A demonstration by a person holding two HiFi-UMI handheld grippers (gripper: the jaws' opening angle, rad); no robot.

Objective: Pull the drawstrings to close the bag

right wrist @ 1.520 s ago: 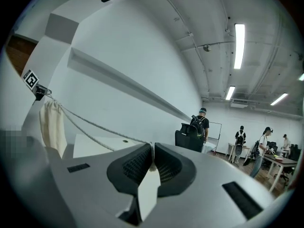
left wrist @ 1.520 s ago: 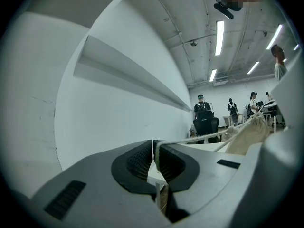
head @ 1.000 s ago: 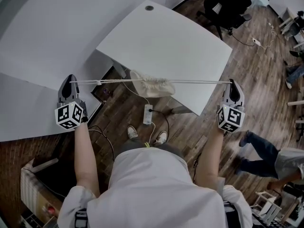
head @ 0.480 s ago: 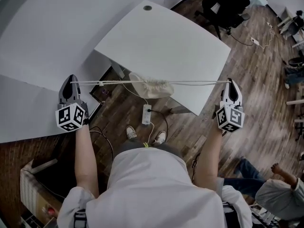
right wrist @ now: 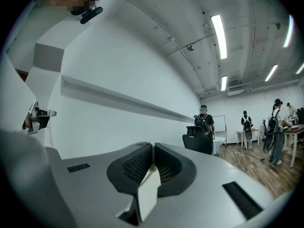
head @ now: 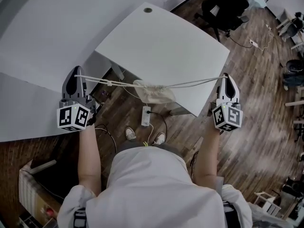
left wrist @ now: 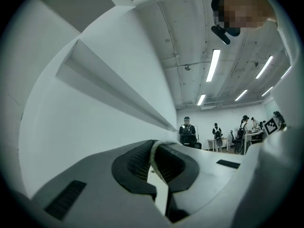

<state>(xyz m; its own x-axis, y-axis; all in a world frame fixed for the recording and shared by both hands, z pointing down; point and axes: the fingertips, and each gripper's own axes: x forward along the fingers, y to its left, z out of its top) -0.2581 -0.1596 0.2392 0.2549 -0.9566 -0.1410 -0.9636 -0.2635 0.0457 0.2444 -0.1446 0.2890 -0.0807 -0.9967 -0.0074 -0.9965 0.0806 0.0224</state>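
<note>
A small pale drawstring bag (head: 155,92) hangs in the air, gathered at its mouth, in front of the white table's near edge. Two white drawstrings run from it: one (head: 105,82) to the left, one (head: 195,83) to the right, both sloping down toward the bag. My left gripper (head: 76,75) is shut on the left string's end, and my right gripper (head: 227,79) is shut on the right string's end. In the left gripper view the pale cord (left wrist: 153,148) shows pinched between the dark ribbed pads. In the right gripper view the pads (right wrist: 137,164) meet with only a thin sliver between them.
A white table (head: 161,46) stands beyond the bag, and a white wall panel (head: 28,103) is at my left. A power strip (head: 146,115) and cables lie on the wood floor by my feet. A black office chair (head: 228,4) stands far right. An open box (head: 31,186) sits at lower left.
Both grippers have risen and come slightly inward. The strings, straight and level before, now angle down to the bag, which hangs a little lower and further right.
</note>
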